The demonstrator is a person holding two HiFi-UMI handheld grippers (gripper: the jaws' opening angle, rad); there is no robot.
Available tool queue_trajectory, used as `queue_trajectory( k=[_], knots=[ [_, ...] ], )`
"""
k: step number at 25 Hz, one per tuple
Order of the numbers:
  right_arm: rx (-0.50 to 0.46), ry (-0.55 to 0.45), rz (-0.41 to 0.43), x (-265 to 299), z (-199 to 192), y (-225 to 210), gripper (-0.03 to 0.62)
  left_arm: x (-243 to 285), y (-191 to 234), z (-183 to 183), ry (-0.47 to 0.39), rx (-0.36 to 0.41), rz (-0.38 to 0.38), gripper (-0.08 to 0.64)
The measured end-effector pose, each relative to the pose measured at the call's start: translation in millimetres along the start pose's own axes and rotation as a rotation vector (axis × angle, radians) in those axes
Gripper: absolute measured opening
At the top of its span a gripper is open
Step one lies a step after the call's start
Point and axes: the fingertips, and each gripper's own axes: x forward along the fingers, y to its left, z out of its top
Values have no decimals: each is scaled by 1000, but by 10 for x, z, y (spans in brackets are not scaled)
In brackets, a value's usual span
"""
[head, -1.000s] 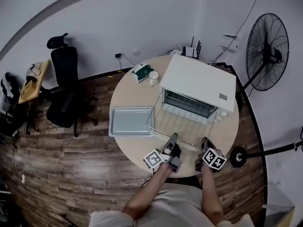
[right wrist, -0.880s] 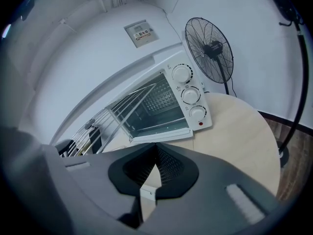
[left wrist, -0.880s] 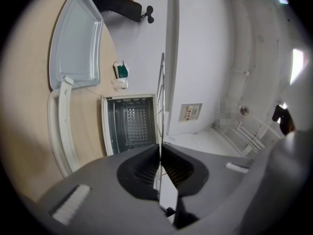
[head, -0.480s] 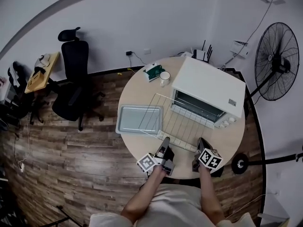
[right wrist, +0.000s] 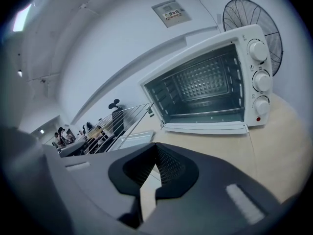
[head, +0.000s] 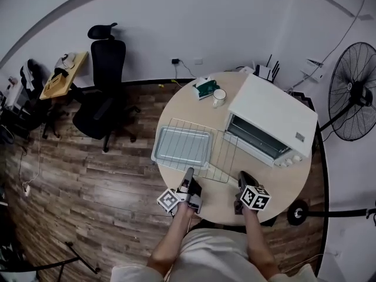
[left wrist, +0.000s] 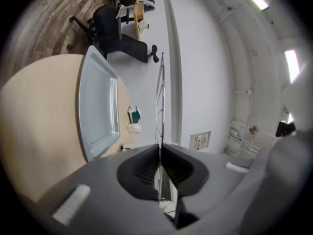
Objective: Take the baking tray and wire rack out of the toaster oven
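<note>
Table [head: 214, 197]: round and light brown. Everything else here is set on it or held over it.
Fan [head: 352, 98]: a tall black fan is seen on the floor, at the right of the table.
Chair [head: 106, 93]: a black chair is seen on the wood floor, well apart from the table, at the left.
Toaster oven [head: 276, 110]: white, set on the right side of the table. Its door is folded down and open, and the shiny inside can be seen in the right gripper view [right wrist: 205, 82].
Wire rack [head: 223, 154]: it is out of the oven. It is held flat over the tray, between the oven and the left edge of the table. Its near edge is pinched by the left tongs. It cannot be told if the tray is touched by it.
Baking tray [head: 157, 151]: it is out of the oven too, and is set on the left part of the table, under the rack.
Left tongs [head: 188, 174]: closed tight on a thin wire of the rack [left wrist: 160, 92].
Right tongs [head: 242, 176]: closed, with nothing held, and pointed at the open oven.
Mug [head: 219, 97]: white, set on the far side of the table, beside the oven.
Green box [head: 205, 87]: small, set just beside the mug.
</note>
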Motion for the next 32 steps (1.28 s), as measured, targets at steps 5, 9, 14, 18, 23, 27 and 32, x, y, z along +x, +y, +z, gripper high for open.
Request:
queue_trajectory(
  k=[5, 9, 14, 18, 23, 27, 32],
  knots=[
    [-29, 28, 20, 27, -30, 136, -3, -128, 206, 404, -63, 39, 31, 66],
    [-86, 78, 98, 145, -163, 462, -3, -183, 359, 617, -105, 47, 40, 66],
    [-146, 147, 193, 242, -351, 811, -3, -282, 479, 824, -151, 50, 46, 66],
    [-154, 173, 206, 295, -456, 902, -3, -420, 628, 1045, -173, 58, 65, 66],
    [-167, 193, 205, 302, -514, 901, -3, -609, 962, 1268, -210, 43, 127, 66],
    [-169, 198, 187, 295, -523, 829, -3, -582, 1181, 1283, -191, 38, 167, 66],
    [-154, 195, 166, 278, -519, 761, -3, -414, 1296, 1189, -133, 18, 178, 65]
  ],
)
